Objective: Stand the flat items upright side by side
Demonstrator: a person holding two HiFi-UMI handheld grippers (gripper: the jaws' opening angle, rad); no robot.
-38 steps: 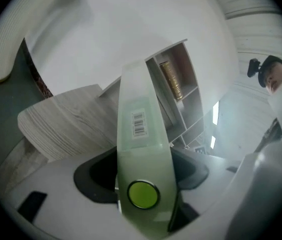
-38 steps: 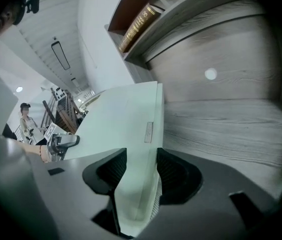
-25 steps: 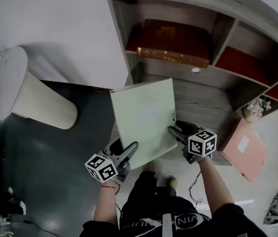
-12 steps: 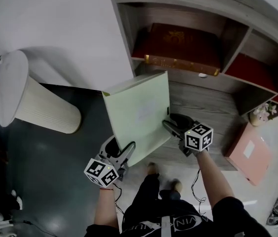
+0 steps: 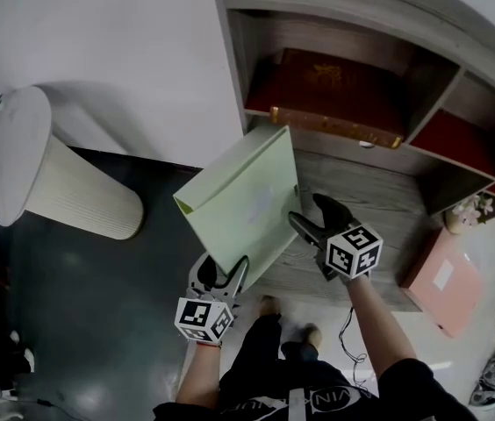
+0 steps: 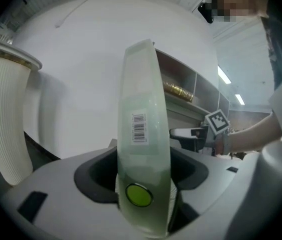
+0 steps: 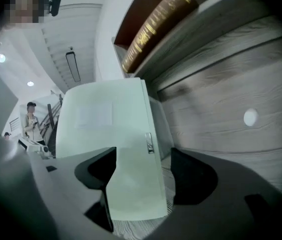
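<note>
Green folder [image 5: 239, 200] leans half up, pinched by the left gripper [image 5: 221, 267], right gripper [image 5: 307, 212] opening around it; pink folder [image 5: 441, 274] lies flat.

Head view steeply down, gripper views close along their jaws, all sharing green folder [image 5: 239, 200]

Pale green folder [image 5: 240, 200], closed, tilted, over wooden ledge [image 5: 379, 191] front edge.
</note>
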